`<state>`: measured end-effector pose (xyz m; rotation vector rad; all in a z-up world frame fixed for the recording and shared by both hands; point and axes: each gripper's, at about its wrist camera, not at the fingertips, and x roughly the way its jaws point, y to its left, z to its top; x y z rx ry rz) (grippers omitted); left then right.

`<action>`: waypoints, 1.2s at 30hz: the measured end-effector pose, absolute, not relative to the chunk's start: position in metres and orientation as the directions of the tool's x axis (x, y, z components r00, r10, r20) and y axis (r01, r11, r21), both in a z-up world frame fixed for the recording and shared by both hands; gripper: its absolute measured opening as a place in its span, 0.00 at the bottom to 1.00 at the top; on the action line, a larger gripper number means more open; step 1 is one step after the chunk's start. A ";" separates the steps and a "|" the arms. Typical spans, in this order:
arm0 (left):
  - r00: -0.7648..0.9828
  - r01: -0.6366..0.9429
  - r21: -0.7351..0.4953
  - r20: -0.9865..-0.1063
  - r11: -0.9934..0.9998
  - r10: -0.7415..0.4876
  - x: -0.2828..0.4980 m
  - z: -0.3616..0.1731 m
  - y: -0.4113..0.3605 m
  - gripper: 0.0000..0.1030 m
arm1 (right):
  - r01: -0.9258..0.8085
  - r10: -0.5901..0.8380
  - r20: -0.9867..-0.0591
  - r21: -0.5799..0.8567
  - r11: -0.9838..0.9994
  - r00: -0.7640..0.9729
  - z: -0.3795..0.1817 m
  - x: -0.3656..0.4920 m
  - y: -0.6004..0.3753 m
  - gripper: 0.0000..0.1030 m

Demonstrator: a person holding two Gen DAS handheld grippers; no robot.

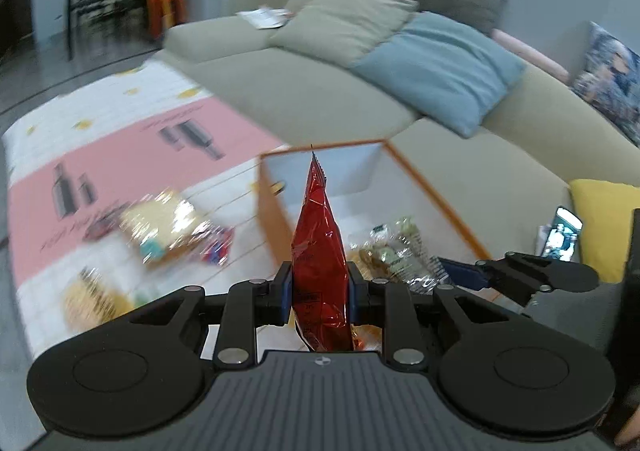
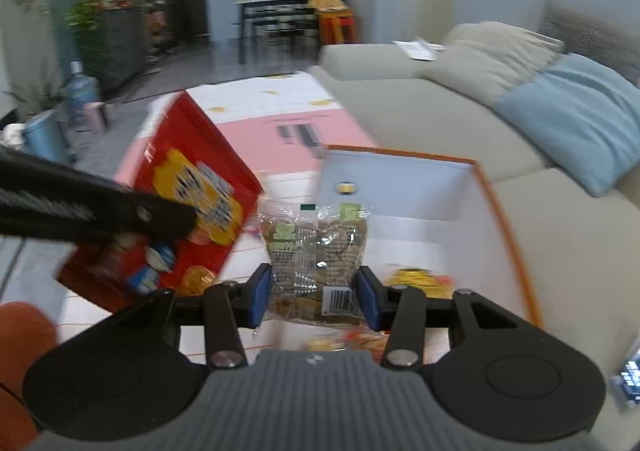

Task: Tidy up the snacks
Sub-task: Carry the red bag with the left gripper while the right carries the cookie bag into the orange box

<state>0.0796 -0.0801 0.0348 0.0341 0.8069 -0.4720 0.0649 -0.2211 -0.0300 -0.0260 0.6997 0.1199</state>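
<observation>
1. Left hand-held gripper (image 1: 320, 287) is clamped on a shiny red foil snack bag (image 1: 320, 267), held upright just near of the white cardboard box with orange edges (image 1: 436, 195).
2. Right hand-held gripper (image 2: 316, 297) is pinched on a clear plastic packet of brownish snacks (image 2: 316, 251), hanging over the box's near-left corner.
3. Around it: grey-green sofa (image 1: 320, 99) far and right, with a light blue cushion (image 1: 444, 71) on it, and a pink-and-white mat (image 1: 132, 143) on the left with blurry loose snack packs (image 1: 168, 227).
4. The right wrist view shows the red bag's printed face (image 2: 188, 207) and the other gripper's arm crossing in front of it; a yellow pack (image 2: 420, 279) sits inside the box.
5. Only the left view catches a lit phone screen (image 1: 560, 235) at far right.
</observation>
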 end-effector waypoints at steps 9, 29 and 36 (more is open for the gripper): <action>0.542 0.468 -0.070 -0.765 0.881 -0.349 0.135 0.010 -0.147 0.27 | -0.051 -0.012 -0.672 -0.074 0.996 0.740 -0.044 0.111 -0.263 0.43; 0.404 0.462 0.070 -0.904 0.884 -0.139 0.206 -0.071 -0.193 0.28 | -0.047 -0.063 -0.798 -0.113 0.992 0.599 -0.102 0.186 -0.292 0.44; 0.422 0.481 0.118 -0.900 0.869 -0.112 0.206 -0.073 -0.198 0.34 | -0.078 -0.093 -0.809 -0.169 0.983 0.581 -0.110 0.188 -0.285 0.44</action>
